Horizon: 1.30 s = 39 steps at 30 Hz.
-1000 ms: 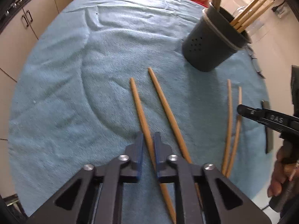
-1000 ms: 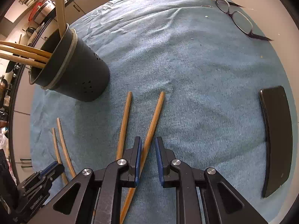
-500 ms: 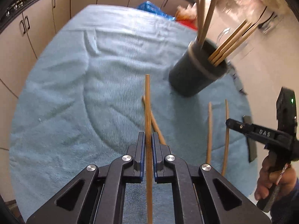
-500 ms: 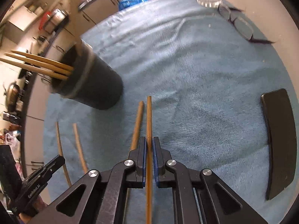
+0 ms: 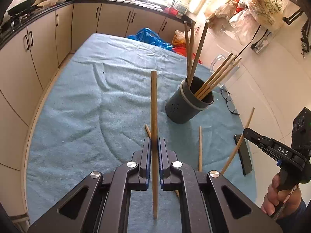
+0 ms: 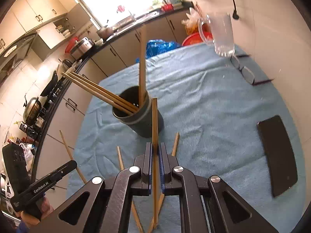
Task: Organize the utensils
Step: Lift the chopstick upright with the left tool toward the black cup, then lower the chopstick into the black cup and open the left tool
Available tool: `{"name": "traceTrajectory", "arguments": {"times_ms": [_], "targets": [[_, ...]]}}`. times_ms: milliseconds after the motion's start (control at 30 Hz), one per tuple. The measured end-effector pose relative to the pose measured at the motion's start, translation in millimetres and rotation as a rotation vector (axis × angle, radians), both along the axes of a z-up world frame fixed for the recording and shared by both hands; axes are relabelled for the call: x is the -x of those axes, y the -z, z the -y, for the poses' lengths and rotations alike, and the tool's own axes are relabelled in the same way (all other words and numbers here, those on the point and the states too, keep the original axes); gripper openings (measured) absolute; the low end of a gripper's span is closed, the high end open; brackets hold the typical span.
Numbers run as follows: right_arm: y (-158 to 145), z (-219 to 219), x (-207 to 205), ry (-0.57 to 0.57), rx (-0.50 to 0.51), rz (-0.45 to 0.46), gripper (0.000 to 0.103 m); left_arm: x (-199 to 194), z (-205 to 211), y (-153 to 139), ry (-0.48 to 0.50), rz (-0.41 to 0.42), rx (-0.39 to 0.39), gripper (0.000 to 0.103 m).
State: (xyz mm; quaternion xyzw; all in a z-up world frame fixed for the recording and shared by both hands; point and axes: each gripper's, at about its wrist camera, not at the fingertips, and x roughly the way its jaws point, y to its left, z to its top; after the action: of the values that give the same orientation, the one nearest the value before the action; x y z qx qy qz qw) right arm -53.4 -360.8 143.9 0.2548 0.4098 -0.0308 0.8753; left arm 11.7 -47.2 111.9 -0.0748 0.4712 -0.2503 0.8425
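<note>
A: Nearest in the left wrist view, the left gripper [image 5: 154, 145] is clamped on a chopstick [image 5: 154, 104], which runs straight up between the blue pads [image 5: 148, 155] and clear of the towel [image 5: 77, 106].

B: And the right?

A: The right gripper [image 6: 155, 149] is clenched on a second stick [image 6: 155, 120], held the same way, its tip showing in front of the holder [image 6: 145, 124]. From the left view that stick slants up out of the right gripper's black nose at the right edge, with a hand [image 5: 279, 198] under it.

B: What lies on the towel?

A: Two loose sticks. In the left view one [image 5: 200, 147] lies just right of the jaws, and another [image 5: 147, 131] peeks out beside the held stick, mostly hidden.

B: Further out?

A: The dark holder stands upright past the jaws, a little right in the left view, with several sticks [image 5: 215, 77] leaning out of it. A black phone [image 6: 278, 155] lies flat to the right. Beyond the holder, glasses [image 6: 245, 69] lie near the towel's far right edge, with a clear jug [image 6: 221, 35] just behind. Kitchen cabinets [image 5: 48, 38] run behind the table.
</note>
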Motion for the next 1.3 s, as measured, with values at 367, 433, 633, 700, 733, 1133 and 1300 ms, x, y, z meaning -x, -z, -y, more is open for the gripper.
{"name": "traceTrajectory", "arguments": {"times_ms": [367,433,633,700,733,1133,1300], "targets": [[-24,-8,17,0.033,0.025,0.068,0.006,8,-9,-19,0.011,0.049,0.019,0.006],[-29,-8,19,0.041,0.030,0.079,0.006,9,-9,-20,0.012,0.052,0.024,0.006],[-41,-6,27,0.066,0.041,0.105,0.006,11,-9,-27,0.022,0.067,0.032,0.006],[-46,-4,31,0.075,0.045,0.116,0.006,12,-9,-29,0.026,0.072,0.034,0.006],[-48,-4,33,0.078,0.047,0.122,0.006,12,-9,-30,0.027,0.074,0.035,0.006],[-70,7,56,0.122,0.049,0.169,0.006,14,-5,-47,0.040,0.108,0.056,0.006],[-77,11,63,0.135,0.050,0.180,0.006,15,-4,-52,0.046,0.117,0.067,0.006]]}}
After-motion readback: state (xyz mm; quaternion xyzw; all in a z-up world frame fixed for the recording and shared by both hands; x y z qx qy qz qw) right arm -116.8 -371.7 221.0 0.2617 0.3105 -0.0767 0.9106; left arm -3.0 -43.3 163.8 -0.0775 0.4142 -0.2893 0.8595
